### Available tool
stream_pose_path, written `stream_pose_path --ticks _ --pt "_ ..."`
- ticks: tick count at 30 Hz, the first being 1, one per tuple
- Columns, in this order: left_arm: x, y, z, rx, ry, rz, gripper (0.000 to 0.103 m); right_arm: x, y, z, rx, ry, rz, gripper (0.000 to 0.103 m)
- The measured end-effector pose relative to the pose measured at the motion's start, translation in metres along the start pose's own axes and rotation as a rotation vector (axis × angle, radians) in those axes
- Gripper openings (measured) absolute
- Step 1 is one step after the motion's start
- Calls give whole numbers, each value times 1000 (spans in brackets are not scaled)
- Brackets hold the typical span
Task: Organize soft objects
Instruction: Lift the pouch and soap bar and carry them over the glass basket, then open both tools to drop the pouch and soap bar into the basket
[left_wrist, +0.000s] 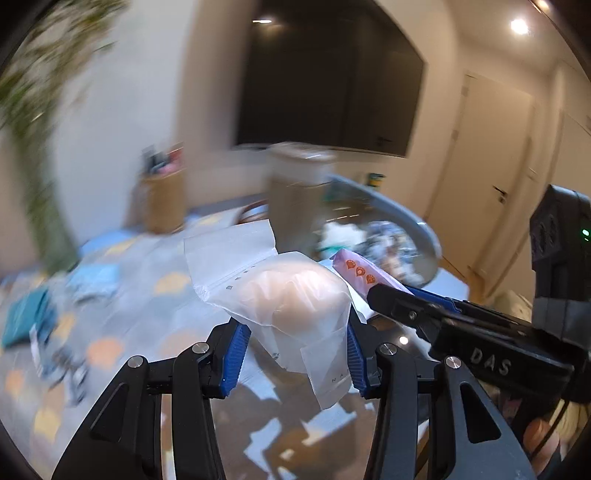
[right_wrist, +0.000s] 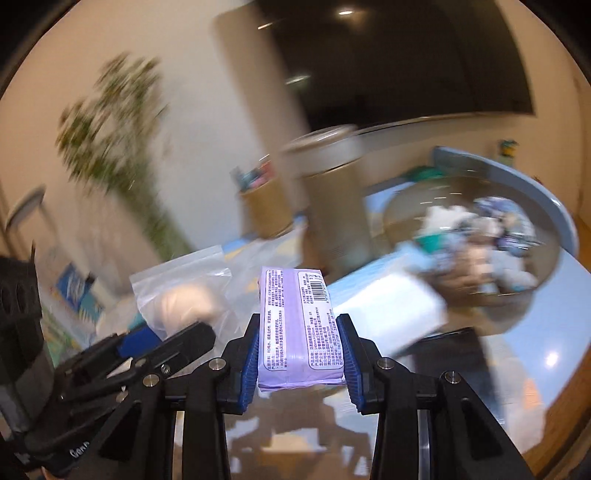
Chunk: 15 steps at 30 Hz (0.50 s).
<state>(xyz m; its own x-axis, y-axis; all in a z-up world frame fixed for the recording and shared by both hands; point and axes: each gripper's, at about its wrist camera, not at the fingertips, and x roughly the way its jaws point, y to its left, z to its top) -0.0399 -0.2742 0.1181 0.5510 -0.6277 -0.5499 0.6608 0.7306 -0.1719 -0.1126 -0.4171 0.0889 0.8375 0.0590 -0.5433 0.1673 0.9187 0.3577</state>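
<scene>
left gripper (left_wrist: 295, 347): blue-padded fingers (left_wrist: 234, 356) clamped onto a clear zip bag (left_wrist: 280, 295) with something soft and peach-coloured inside, held up in the air above the surface (left_wrist: 155, 280)
right gripper (right_wrist: 300, 356): fingers (right_wrist: 349, 360) closed on a lilac tissue pack (right_wrist: 301, 328), label side with the barcode facing the camera, also lifted off the surface
how they sit: the two grippers are right next to each other, the pack just beside the bag; can't tell if they actually touch
bowl (right_wrist: 546, 206): big, blue-rimmed, at the far right of the surface, already full of a jumble of soft stuff, too blurry to make out
tall canister (right_wrist: 332, 192): stands just left of the bowl
surface: patterned cloth over it, blurry bits scattered toward the left edge
</scene>
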Motion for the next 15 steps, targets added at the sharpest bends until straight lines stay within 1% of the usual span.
stream_pose_path --ticks 1,3,5,6,10,13,15 --pt "10 -15 10 24 -1 -27 44 -6 -13 6 24 -12 -14 38" --pt "23 -34 22 53 -2 -53 44 -18 -40 18 62 -37 -44 38" --pt "43 -55 36 86 4 -62 44 -26 -63 33 93 -57 -83 38" --pt "57 -65 42 93 13 -64 44 -30 -80 43 111 -67 -118 38" --pt "104 -90 56 110 48 -94 44 -37 -126 74 176 -85 -178 38" --pt "134 -99 68 129 65 -87 44 -29 -153 97 219 -71 -186 38" --pt "147 -102 73 129 76 -86 44 -13 -166 115 240 -38 -174 38"
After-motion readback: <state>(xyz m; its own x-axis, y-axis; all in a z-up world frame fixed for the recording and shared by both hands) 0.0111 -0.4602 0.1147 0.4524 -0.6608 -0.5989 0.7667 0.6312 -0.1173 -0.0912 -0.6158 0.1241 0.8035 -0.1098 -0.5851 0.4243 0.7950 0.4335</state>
